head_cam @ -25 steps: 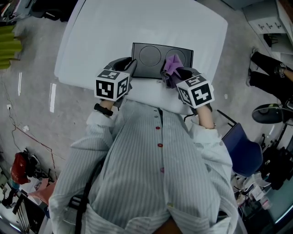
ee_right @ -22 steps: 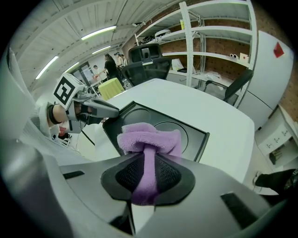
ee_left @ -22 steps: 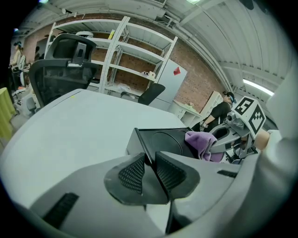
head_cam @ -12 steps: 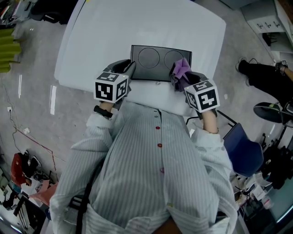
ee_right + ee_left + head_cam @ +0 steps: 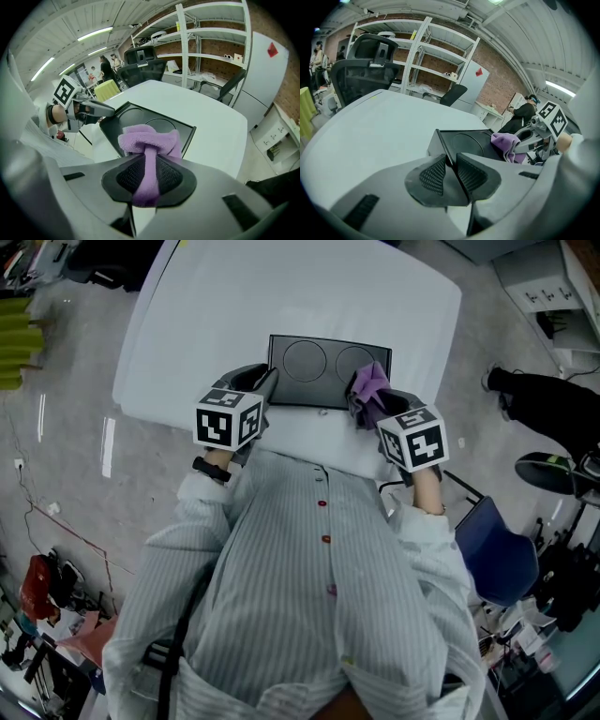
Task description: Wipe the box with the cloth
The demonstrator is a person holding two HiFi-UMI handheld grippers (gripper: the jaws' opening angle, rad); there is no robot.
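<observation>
**Cloth on the box's right end, left claw pinching its rim**

A flat black box [image 5: 309, 367] with two circles pressed into its top lies on the white desk [image 5: 281, 287], close to the desk's near edge. The left claw [image 5: 266, 382] is clenched on the box's left near corner; in the left gripper view the thin rim runs between the two meshed pads [image 5: 433, 174]. The right claw [image 5: 367, 409] grasps a purple cloth [image 5: 371, 382], and a strip of it is pinched between the jaws. The bunched part of the cloth sits over the box's right end, by the right-hand circle.
</observation>
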